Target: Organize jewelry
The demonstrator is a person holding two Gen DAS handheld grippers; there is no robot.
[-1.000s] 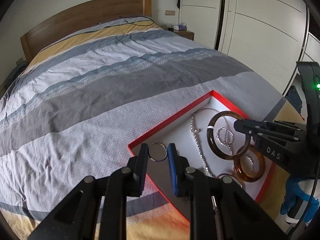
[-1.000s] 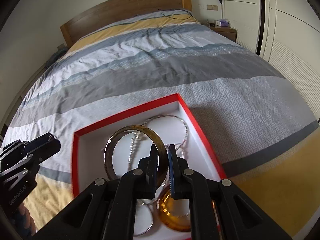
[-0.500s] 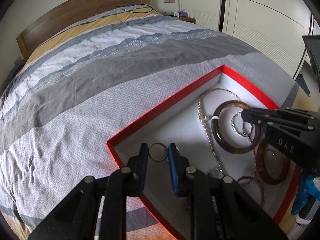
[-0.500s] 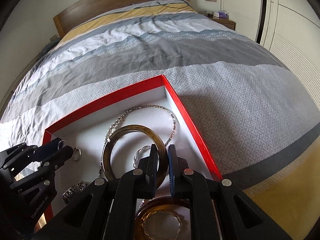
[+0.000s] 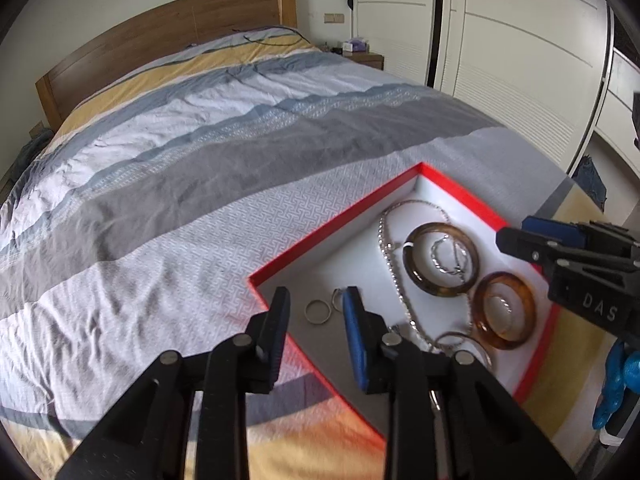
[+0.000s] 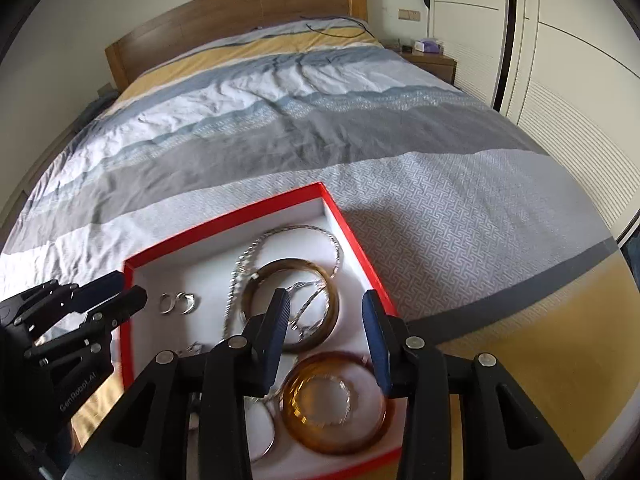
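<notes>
Both grippers have opened since the earlier frame: the right gripper (image 6: 324, 320) has let go of the dark brown bangle (image 5: 440, 260), which lies flat in the red tray (image 5: 336, 236) on the bed (image 5: 200, 160). Its jaws stand wide, empty. Left gripper (image 5: 316, 312) hovers open (also empty) over two small rings (image 6: 178, 303) near the tray's left wall.

A home bedroom.
A made bed (image 5: 224, 152) with wooden headboard (image 5: 168, 40), a nightstand (image 5: 366, 58), and white wardrobe doors (image 5: 520, 48).
</notes>
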